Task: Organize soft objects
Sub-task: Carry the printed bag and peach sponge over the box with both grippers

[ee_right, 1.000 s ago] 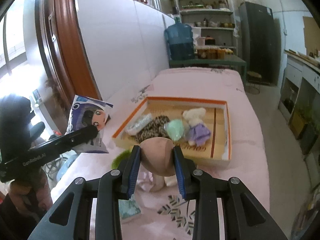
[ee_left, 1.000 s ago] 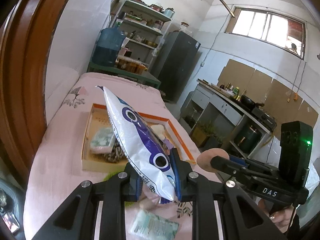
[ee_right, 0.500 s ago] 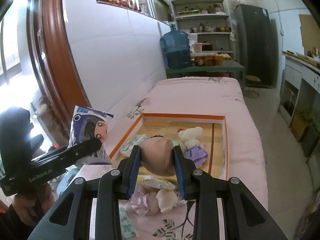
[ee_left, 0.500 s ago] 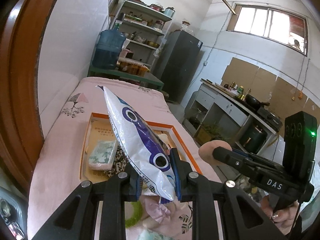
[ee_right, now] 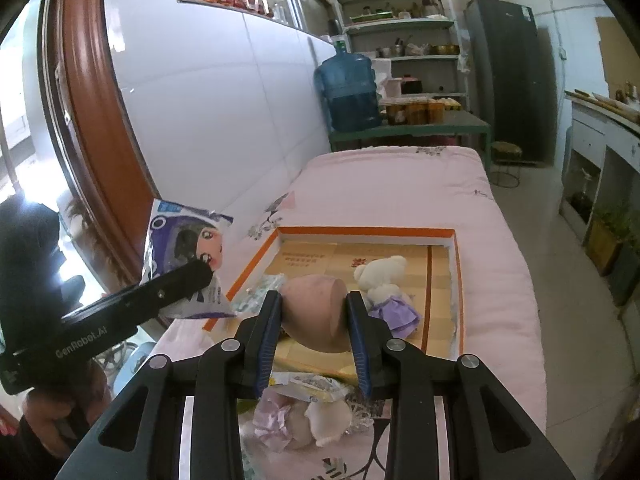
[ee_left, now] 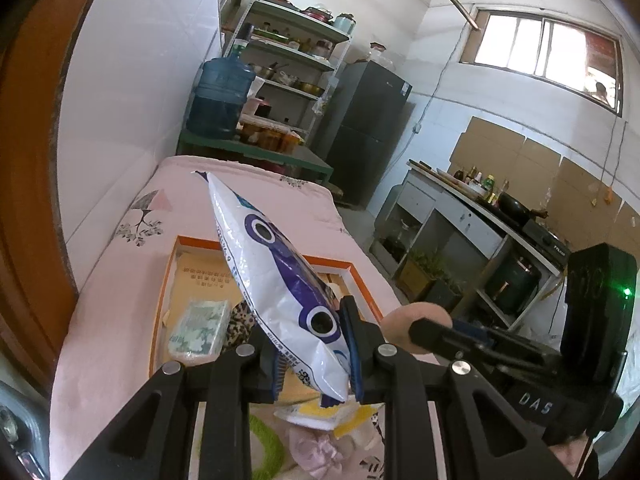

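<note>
My left gripper (ee_left: 314,356) is shut on a white and purple cartoon-printed bag (ee_left: 276,268), held upright above the near edge of the orange-rimmed box (ee_left: 164,280). The bag (ee_right: 184,248) and left gripper (ee_right: 208,270) also show at the left of the right wrist view. My right gripper (ee_right: 314,334) is shut on a tan foam ball (ee_right: 314,318), above the box's (ee_right: 368,232) near edge. The ball (ee_left: 412,318) shows in the left wrist view too. In the box lie a white plush bear in a purple dress (ee_right: 384,292), a tissue pack (ee_left: 198,330) and a leopard-print item (ee_left: 240,316).
The box sits on a pink-sheeted bed (ee_right: 400,184). Loose items lie near me: a yellow packet (ee_right: 312,386), a pink and cream soft toy (ee_right: 300,420), a green fuzzy item (ee_left: 264,448). A white wall (ee_right: 224,120) runs along the left. A water jug (ee_right: 348,92) and shelves stand beyond.
Both grippers have moved forward over the bed toward the box, each keeping its object. The loose items now lie under the fingers instead of ahead.
</note>
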A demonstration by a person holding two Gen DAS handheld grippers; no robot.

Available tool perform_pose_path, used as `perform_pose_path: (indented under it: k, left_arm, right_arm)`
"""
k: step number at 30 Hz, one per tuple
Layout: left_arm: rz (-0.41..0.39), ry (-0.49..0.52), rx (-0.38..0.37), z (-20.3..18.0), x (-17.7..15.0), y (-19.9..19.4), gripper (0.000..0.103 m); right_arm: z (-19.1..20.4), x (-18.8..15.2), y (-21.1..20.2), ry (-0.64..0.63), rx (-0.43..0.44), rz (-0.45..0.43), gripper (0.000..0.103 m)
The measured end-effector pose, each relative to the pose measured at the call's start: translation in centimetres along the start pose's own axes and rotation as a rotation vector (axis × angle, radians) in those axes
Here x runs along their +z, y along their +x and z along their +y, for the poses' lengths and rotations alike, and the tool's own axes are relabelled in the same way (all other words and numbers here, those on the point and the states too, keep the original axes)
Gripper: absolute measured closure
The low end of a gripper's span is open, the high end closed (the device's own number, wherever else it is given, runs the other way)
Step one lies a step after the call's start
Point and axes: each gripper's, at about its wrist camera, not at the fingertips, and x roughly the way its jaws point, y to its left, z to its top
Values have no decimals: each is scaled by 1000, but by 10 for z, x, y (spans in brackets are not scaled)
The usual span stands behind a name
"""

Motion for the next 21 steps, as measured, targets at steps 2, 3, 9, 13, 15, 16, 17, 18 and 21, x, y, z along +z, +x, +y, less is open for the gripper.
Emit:
perform_pose_path:
  k: [2, 3, 9, 13, 15, 16, 17, 18, 21]
  left_arm:
    - [0, -1, -3, 0, 2, 3, 78]
    - [1, -2, -4, 0, 3, 6, 78]
    - [12, -13, -2, 5, 7, 18, 78]
    - [23, -24, 2, 9, 6, 25, 78]
    - [30, -31, 2, 12, 6, 30, 78]
    - [33, -34, 3, 12, 6, 32, 78]
    - [38, -37, 3, 14, 6, 35, 78]
    - [40, -38, 4, 14, 5, 36, 78]
    - [50, -43, 5, 16, 5, 43, 78]
  right_arm:
    - [0, 2, 3, -1, -1, 5, 69]
    - [-1, 2, 5, -1, -3, 5, 69]
    - [-6, 9, 15, 10, -9, 5, 69]
    - [-9, 10, 22, 20, -11, 13, 69]
    - [-11, 11, 25, 22, -12, 16, 69]
    - [-12, 12, 27, 23, -13, 18, 69]
    - [-12, 13, 29, 24, -14, 19, 69]
    - [-13, 13, 31, 26, -14, 21, 69]
    - [-16, 14, 37, 33, -13, 30, 69]
